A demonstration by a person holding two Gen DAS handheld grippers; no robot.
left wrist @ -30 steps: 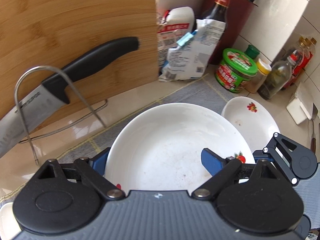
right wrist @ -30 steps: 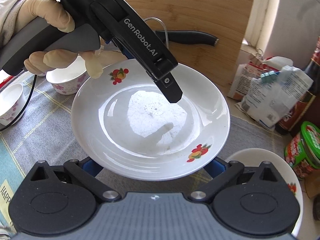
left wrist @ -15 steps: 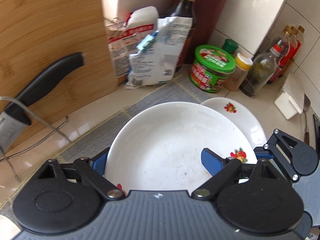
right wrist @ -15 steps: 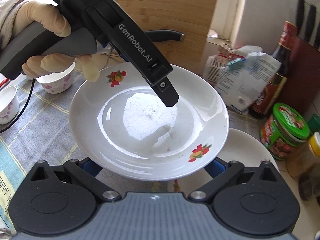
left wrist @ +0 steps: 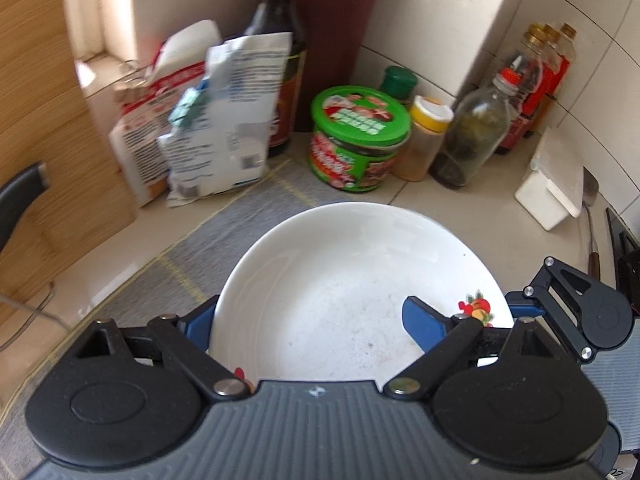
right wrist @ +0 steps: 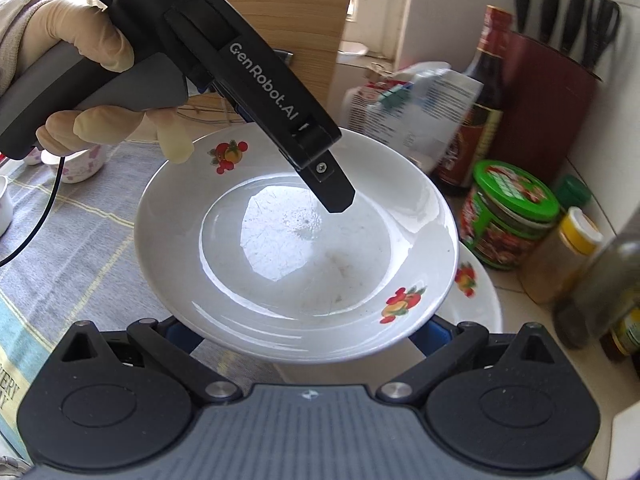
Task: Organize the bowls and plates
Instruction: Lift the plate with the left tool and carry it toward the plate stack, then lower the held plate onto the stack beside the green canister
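Note:
A white plate (left wrist: pixel 340 292) with fruit decals hangs above the counter, held by both grippers. My left gripper (left wrist: pixel 310 312) is shut on its rim, one blue finger (left wrist: pixel 424 320) inside the plate and the other behind the rim. In the right wrist view the left gripper (right wrist: pixel 288 156) reaches over the plate (right wrist: pixel 296 264) from the far side, held by a gloved hand (right wrist: pixel 80 48). My right gripper (right wrist: pixel 306 332) hugs the plate's underside from both sides, its pads hidden below the rim. A second decorated plate (right wrist: pixel 476 292) lies directly beneath, only its right edge showing.
A soy bottle (left wrist: pixel 276 60), paper bags (left wrist: pixel 216 120), a green-lidded jar (left wrist: pixel 360 136), spice bottles (left wrist: pixel 468 136) and a white box (left wrist: pixel 552 184) crowd the back corner. A cutting board (left wrist: pixel 40 120) leans at left. Small bowls (right wrist: pixel 80 164) stand on the grey cloth (right wrist: pixel 80 240).
Both grippers carried the plate to the right. The cutting board and knife slid out of view on the left, and the held plate now covers the second plate lying on the counter.

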